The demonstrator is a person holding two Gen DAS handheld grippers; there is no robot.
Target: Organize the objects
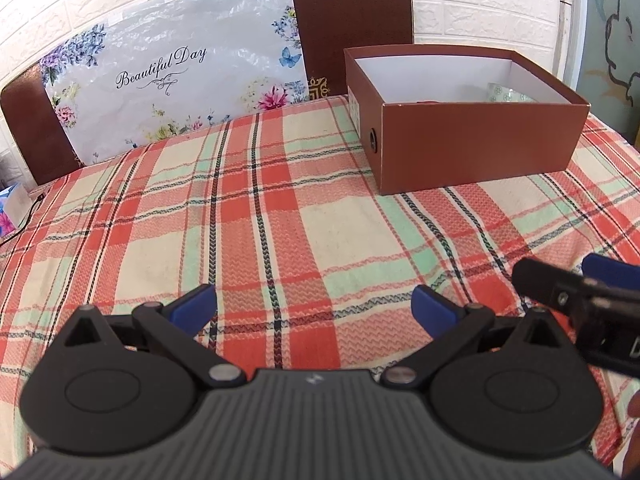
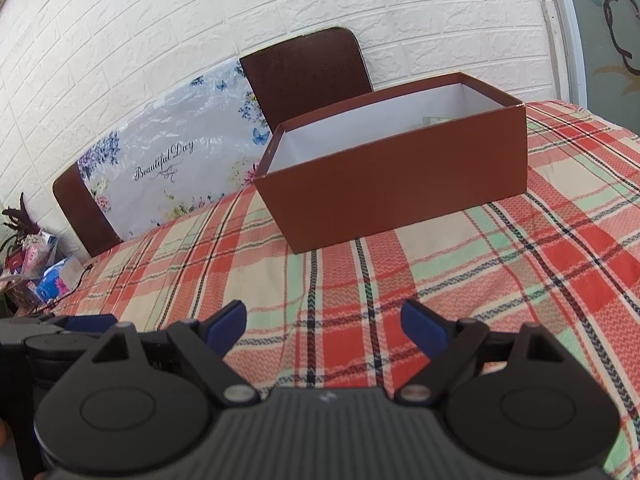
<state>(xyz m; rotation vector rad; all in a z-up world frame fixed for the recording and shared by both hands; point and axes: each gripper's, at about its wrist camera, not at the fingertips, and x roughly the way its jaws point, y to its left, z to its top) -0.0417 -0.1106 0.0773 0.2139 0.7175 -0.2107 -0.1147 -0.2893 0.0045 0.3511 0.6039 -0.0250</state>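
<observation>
Above the plaid tablecloth (image 2: 400, 280), both the left hand-held gripper (image 1: 316, 306) and right hand-held gripper (image 2: 324, 322) wide apart, empty.

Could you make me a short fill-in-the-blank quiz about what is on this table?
1. The brown box has no ____ on it.
2. The tablecloth has a ____ pattern.
3. The left tool holds ____ between its blue fingers.
4. The flowered sheet leaning on the chairs reads "Beautiful ____".

Missing words: lid; plaid; nothing; Day

One box (image 1: 472, 148), two chairs (image 1: 352, 20).
</observation>
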